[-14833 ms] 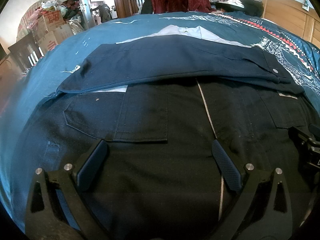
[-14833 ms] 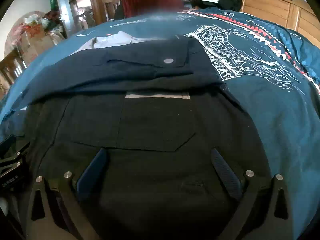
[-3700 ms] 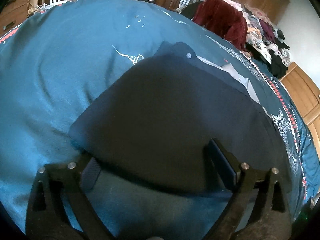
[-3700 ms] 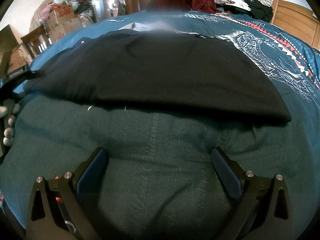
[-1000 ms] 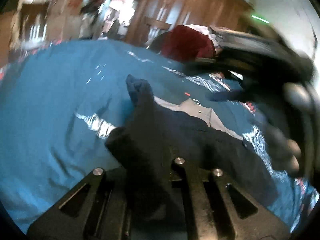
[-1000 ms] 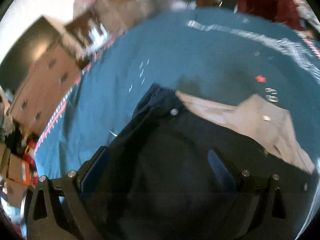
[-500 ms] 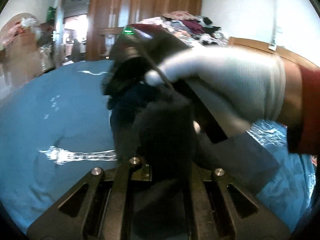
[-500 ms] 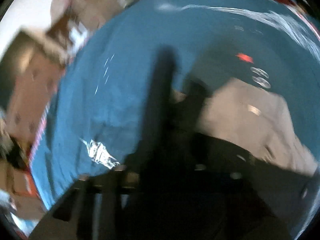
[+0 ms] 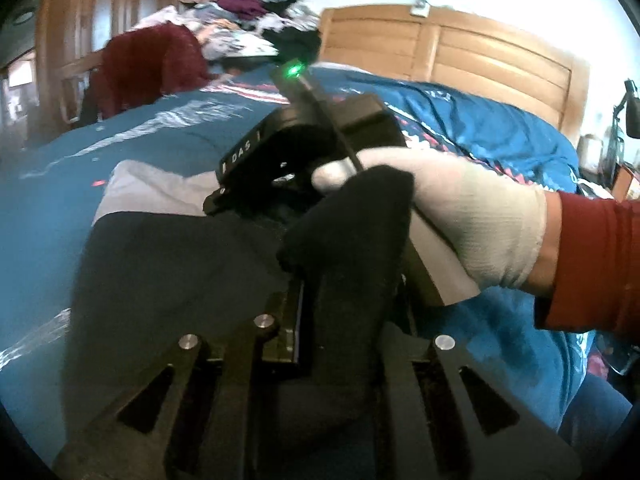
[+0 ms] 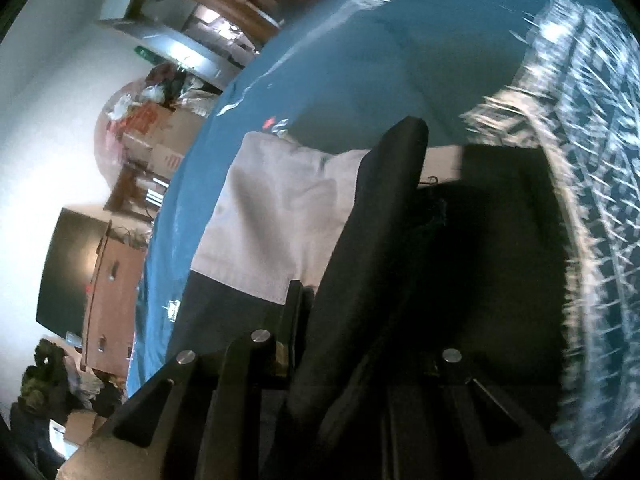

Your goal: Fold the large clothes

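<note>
Mid-fold: left hand-held gripper (image 9: pixel 344 280) and right hand-held gripper (image 10: pixel 360 300) each clamp the dark jacket (image 9: pixel 168 264); next, carry the pinched edges across and lay them flat

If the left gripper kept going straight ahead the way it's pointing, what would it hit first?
Most likely the right gripper and the gloved hand holding it, directly ahead of the left gripper, which is shut on the dark garment. Depth is unclear.

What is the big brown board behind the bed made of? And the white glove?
The tan panelled headboard looks like varnished wood: it has raised panels and a slight sheen. The off-white glove on the hand looks like knitted fabric, probably cotton: fine ribbing shows near the cuff.
</note>
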